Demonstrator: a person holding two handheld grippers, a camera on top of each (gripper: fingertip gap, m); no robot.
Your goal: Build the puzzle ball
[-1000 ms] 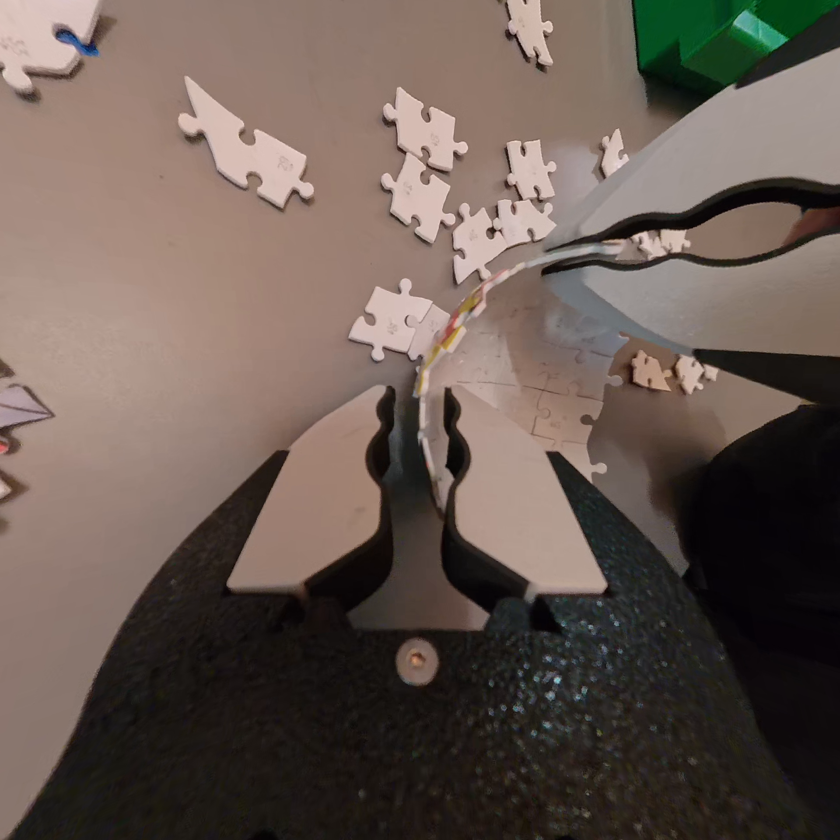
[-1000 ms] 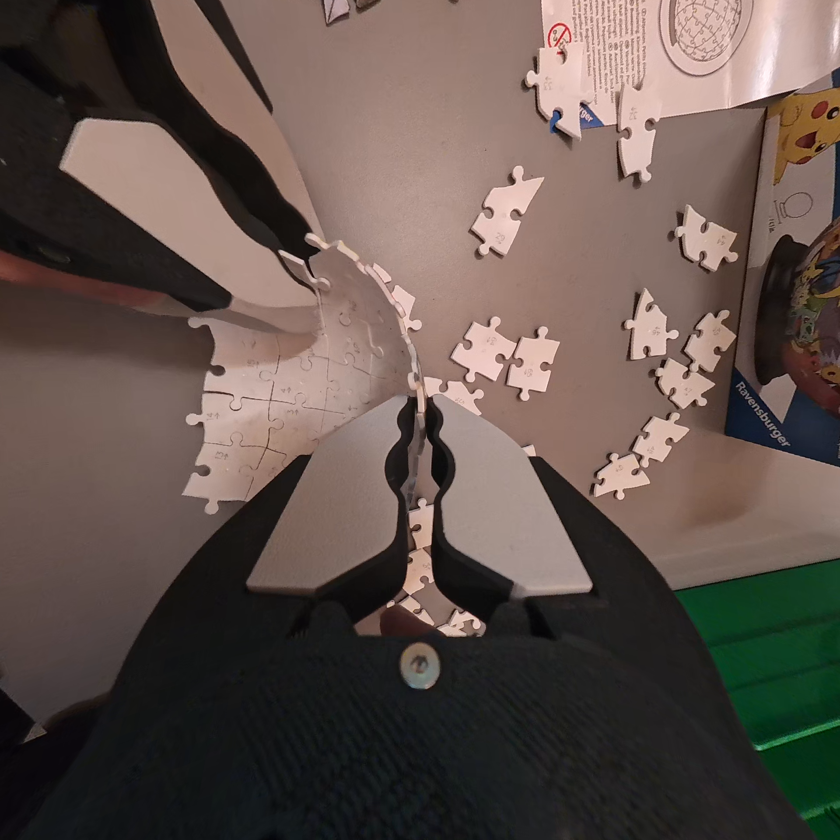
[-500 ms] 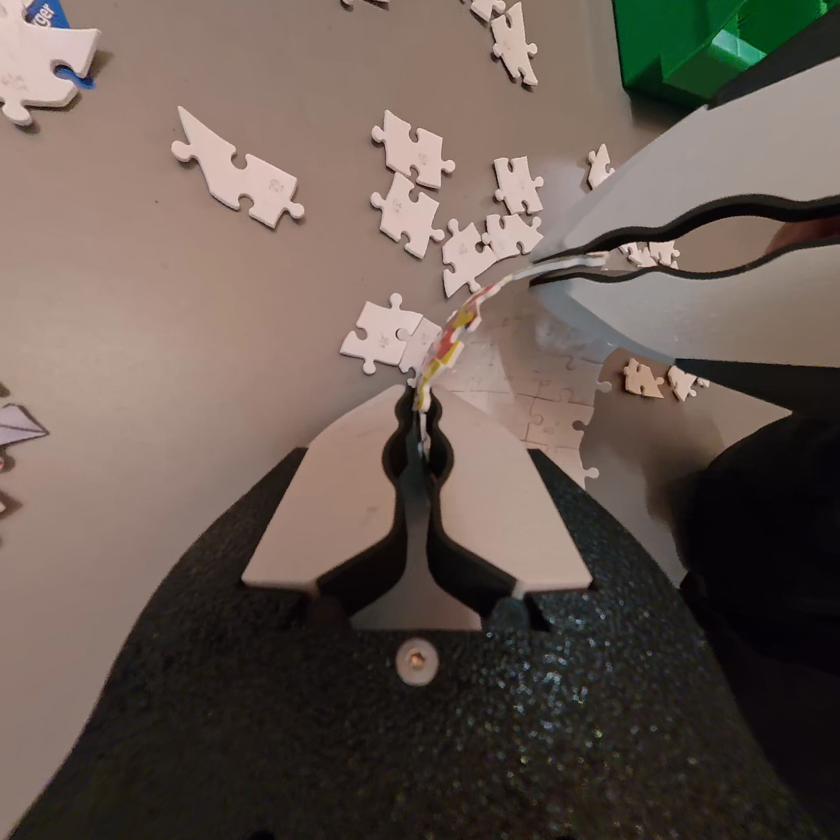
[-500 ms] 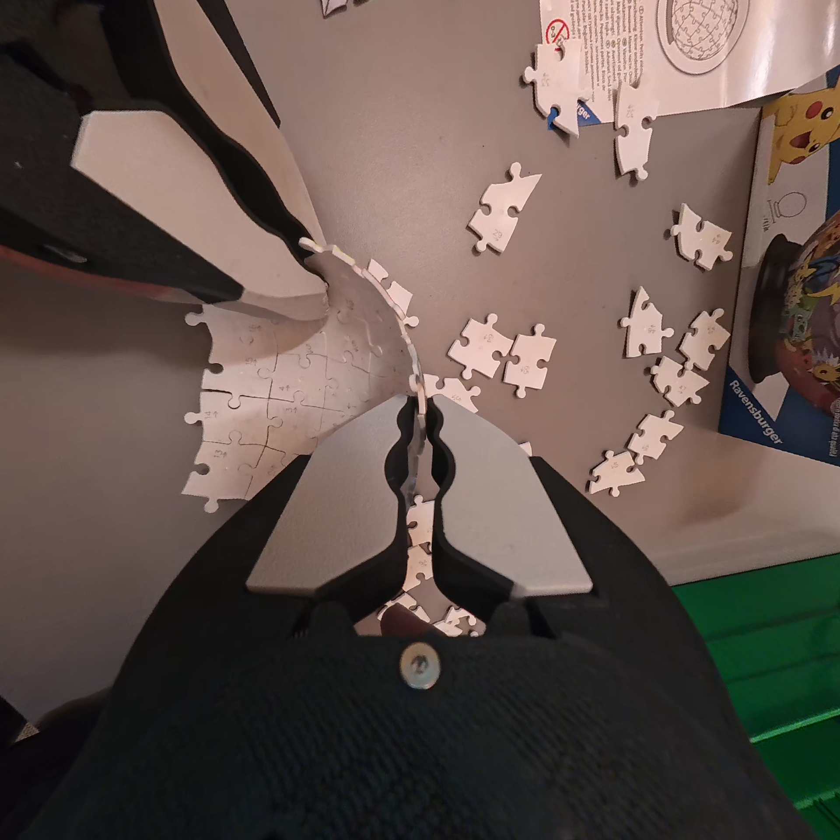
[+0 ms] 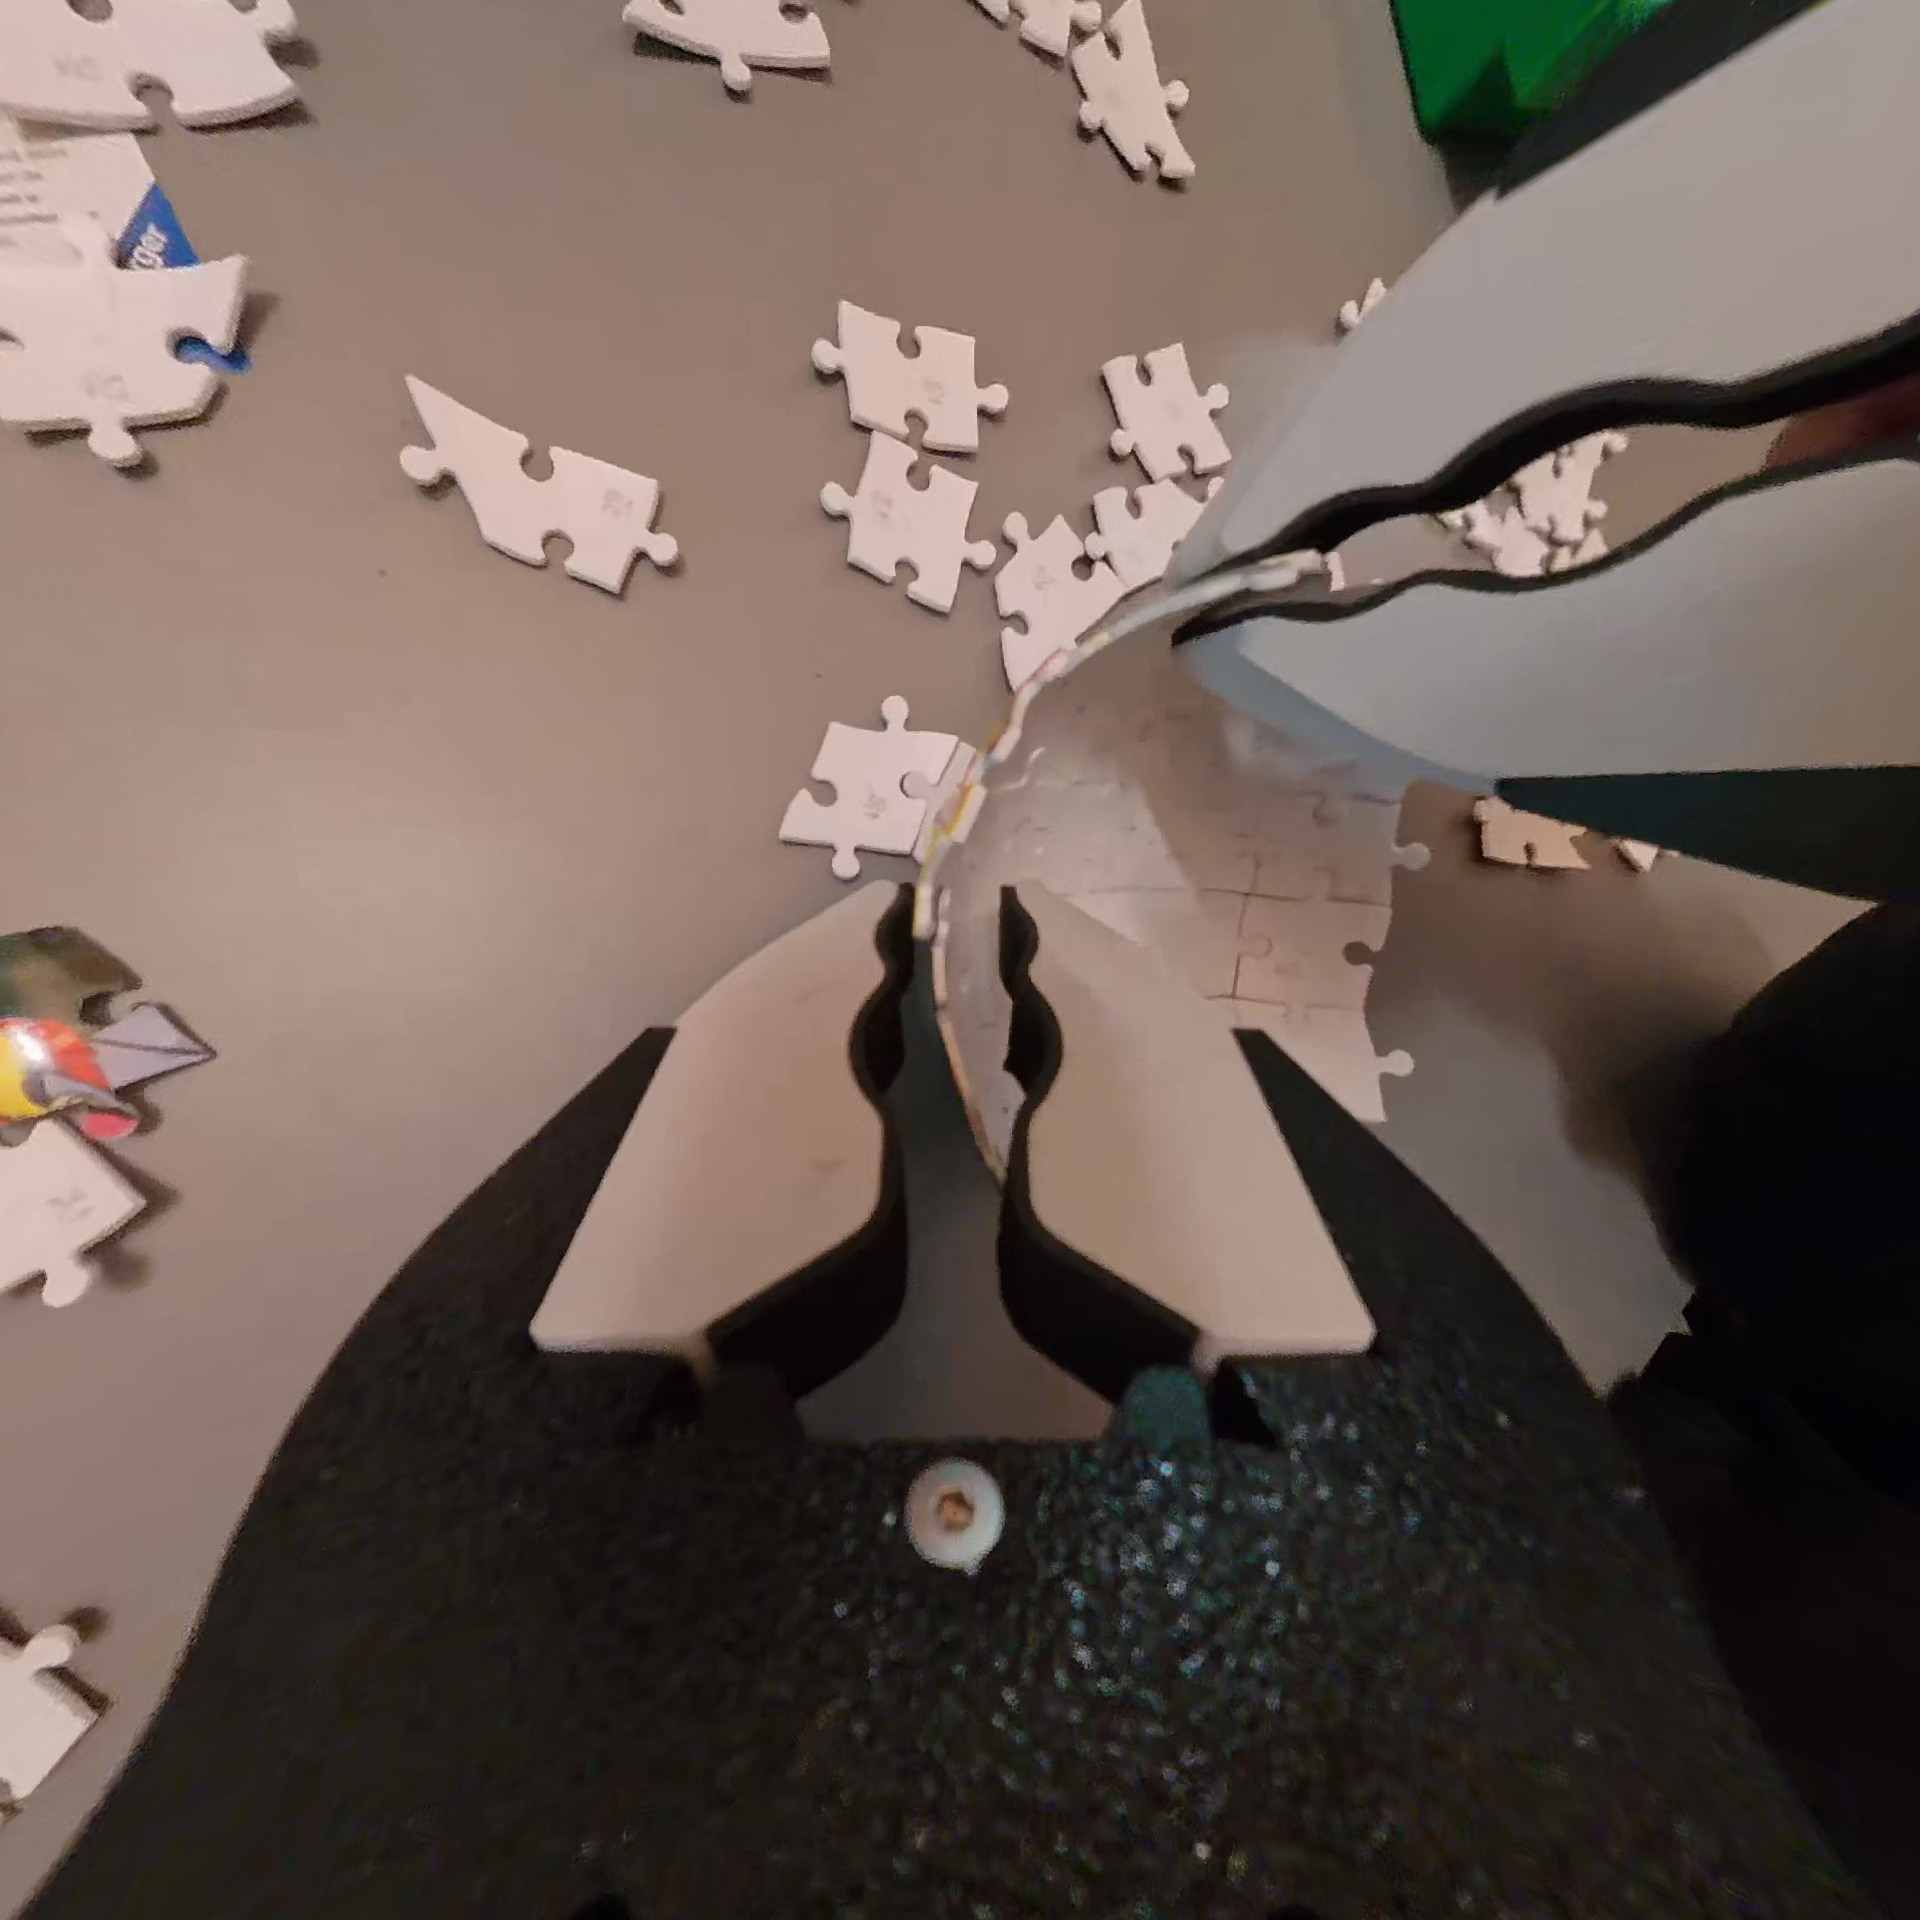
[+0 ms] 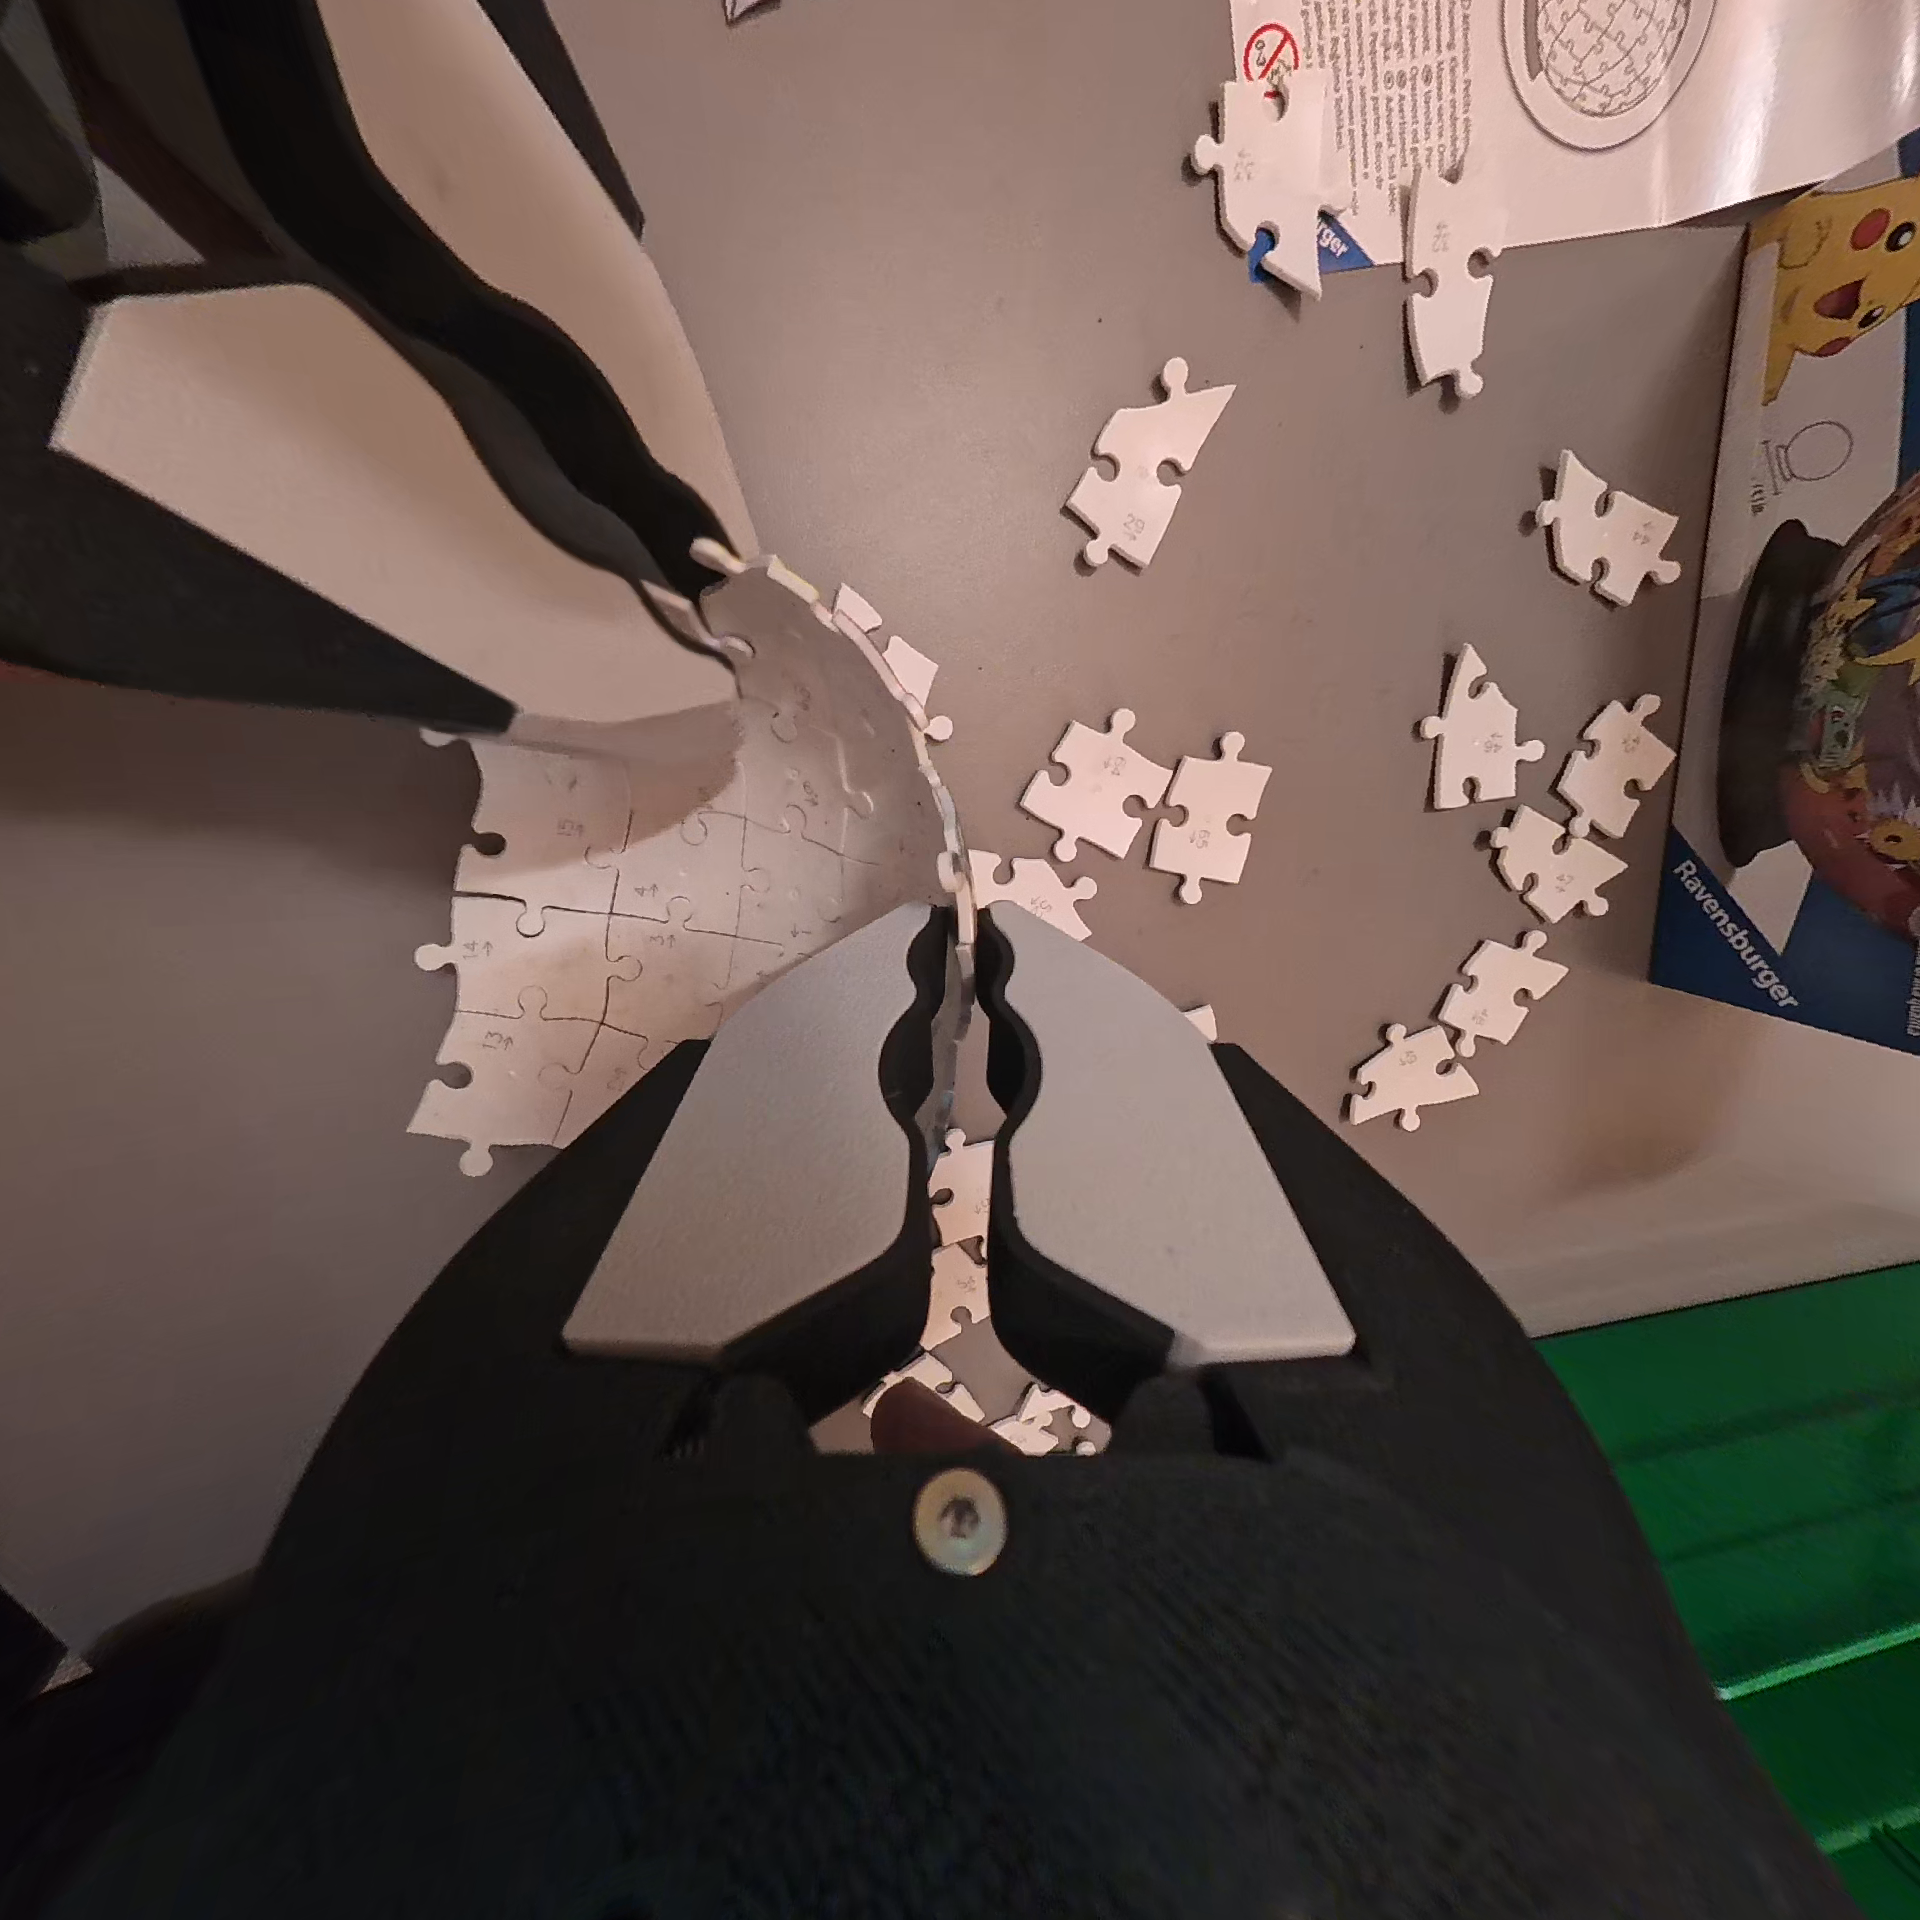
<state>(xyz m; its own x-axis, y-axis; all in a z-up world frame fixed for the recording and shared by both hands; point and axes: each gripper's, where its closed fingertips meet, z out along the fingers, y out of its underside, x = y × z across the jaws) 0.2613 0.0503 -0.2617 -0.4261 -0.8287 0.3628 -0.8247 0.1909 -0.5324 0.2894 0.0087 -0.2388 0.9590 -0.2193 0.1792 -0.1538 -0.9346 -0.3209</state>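
A curved, part-assembled white puzzle section stands on edge on the grey table, its numbered back showing in the right wrist view. My left gripper is open. The section's rim runs between its fingers and leans on the right pad, with a gap to the left pad. My right gripper is shut on the rim a little farther round. It also shows in the left wrist view, pinching the rim. The left gripper shows at the upper left of the right wrist view.
Several loose white puzzle pieces lie scattered on the table. A puzzle box and a printed sheet lie at the right. A green bin is beyond the table edge. Coloured face-up pieces lie at the left. The left gripper's tips are roughly 6 cm from the right gripper's.
My left gripper's jaws closed on the section's rim half a second ago and have now opened again, leaving the rim loose between them. The right gripper kept its grip throughout.
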